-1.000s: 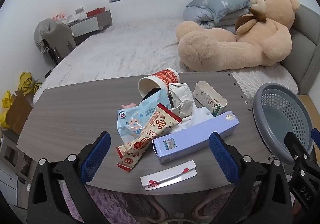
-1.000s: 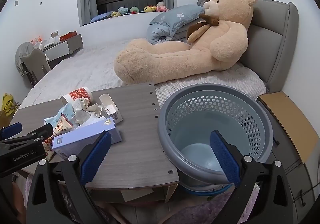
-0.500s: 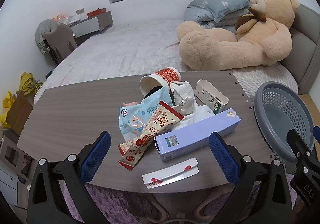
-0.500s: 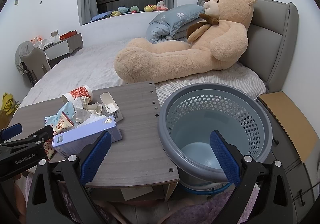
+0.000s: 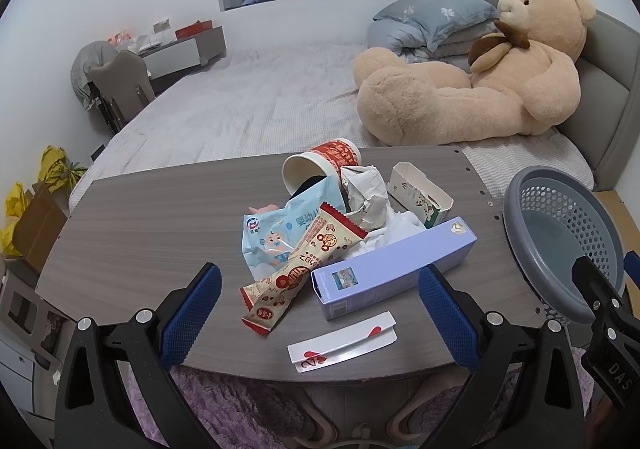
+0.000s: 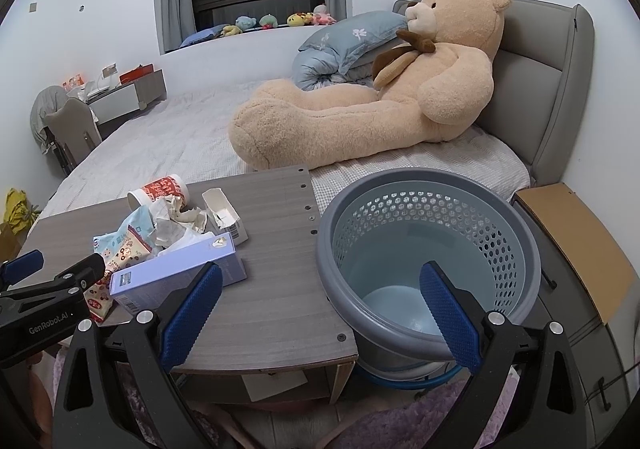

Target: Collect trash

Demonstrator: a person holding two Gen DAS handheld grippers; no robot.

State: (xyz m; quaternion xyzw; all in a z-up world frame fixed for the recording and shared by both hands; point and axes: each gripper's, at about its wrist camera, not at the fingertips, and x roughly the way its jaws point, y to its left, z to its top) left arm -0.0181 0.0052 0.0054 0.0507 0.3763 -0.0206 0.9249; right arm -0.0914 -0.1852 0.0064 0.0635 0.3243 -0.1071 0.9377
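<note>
— Bedroom counter (image 5: 132, 221) holds the trash pile (image 5: 340, 225) mid-surface; the basket (image 6: 432, 249) sits just off its right edge, empty.

— Left hand-held gripper (image 5: 320, 313) and right hand-held gripper (image 6: 320, 309) both gape wide, holding nothing. Risk?

— Grabbing the purple box (image 5: 396, 269) could drag wrappers off the edge.

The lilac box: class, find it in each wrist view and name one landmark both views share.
Left wrist view: lilac box, centre, at the pile's near right.
Right wrist view: lilac box, lower left, partly behind a blue finger pad.
Shared landmark: grey basket, off the table's right end.
</note>
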